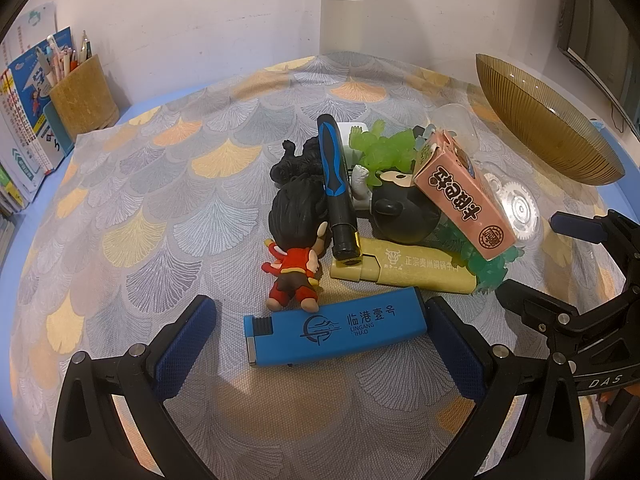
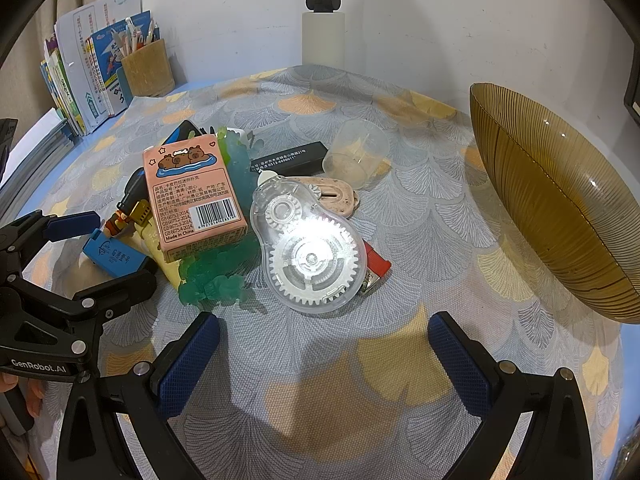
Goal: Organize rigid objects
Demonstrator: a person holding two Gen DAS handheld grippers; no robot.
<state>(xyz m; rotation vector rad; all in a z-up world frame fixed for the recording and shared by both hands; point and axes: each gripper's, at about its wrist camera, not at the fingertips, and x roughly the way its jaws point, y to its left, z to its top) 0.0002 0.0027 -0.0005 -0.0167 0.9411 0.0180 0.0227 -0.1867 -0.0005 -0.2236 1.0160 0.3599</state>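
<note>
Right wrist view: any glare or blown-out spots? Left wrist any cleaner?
Right wrist view: a blown-out highlight sits on the clear correction tape dispenser, washing out its gears, with small glints on the amber glass bowl. Left wrist view: the dispenser is pale but not clipped; heavy fisheye bending and dark corners in both.

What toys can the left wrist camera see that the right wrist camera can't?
Only the left wrist view shows the black round-eared figure and the black lion-like figurine. Only the right wrist view shows the small red lighter and the speckled pink oval case. Both show the pink card box, the blue rectangular lighter and the amber ribbed glass bowl.
</note>
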